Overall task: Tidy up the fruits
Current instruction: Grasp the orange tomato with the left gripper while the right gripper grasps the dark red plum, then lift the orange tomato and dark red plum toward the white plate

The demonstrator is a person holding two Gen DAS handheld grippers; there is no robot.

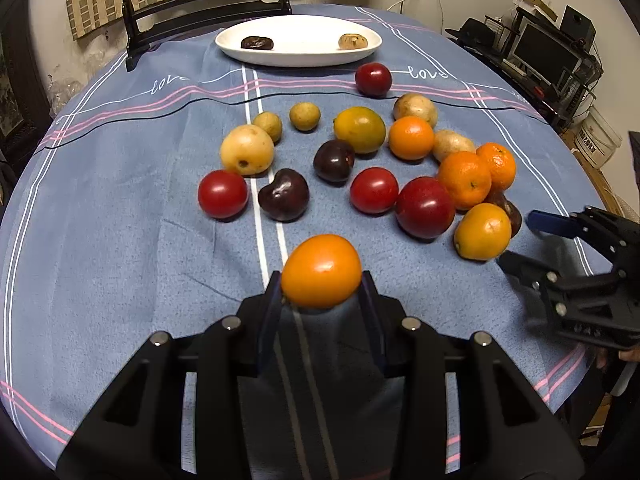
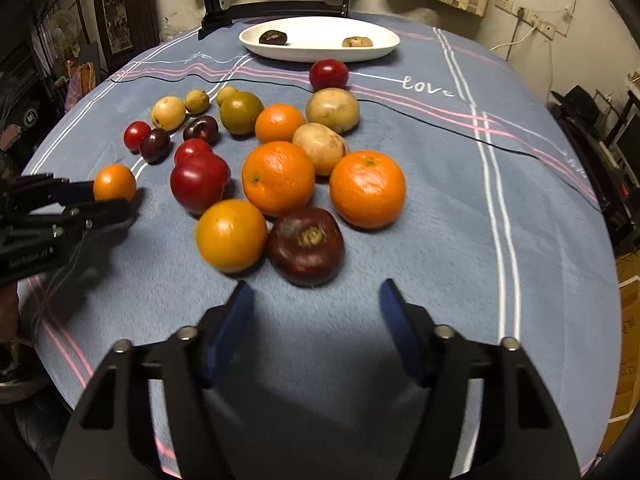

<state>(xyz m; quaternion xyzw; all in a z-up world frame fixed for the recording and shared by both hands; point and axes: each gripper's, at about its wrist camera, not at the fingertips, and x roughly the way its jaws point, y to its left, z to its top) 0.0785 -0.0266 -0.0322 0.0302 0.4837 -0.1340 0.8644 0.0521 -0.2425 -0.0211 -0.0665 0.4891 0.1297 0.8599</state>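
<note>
Blue tablecloth with pink and white stripes and "love" lettering fills most of both views. Dark wooden chair at top, behind the table. White oval plate at upper centre of the left wrist view, holding one dark fruit on its left and one tan fruit on its right, well apart.

Left gripper at bottom centre of its own view, clamped on a small orange fruit, pads pressing both sides; same fruit seen at left edge of the right wrist view between the black fingers.

Right gripper at bottom centre of its own view, jaws apart, nothing between the blue pads; seen at right edge of the left wrist view, just beside the fruit cluster.

Loose fruit pile mid-frame in the right wrist view: big orange mandarin right of centre, second mandarin beside it, yellow-orange fruit touching dark red fruit nearest the right gripper, red apple-like fruit to the left, two tan round fruits behind, green-yellow one further up. Lone red fruit just below the plate. Small dark plums and small tan fruits at upper left of the pile.
</note>
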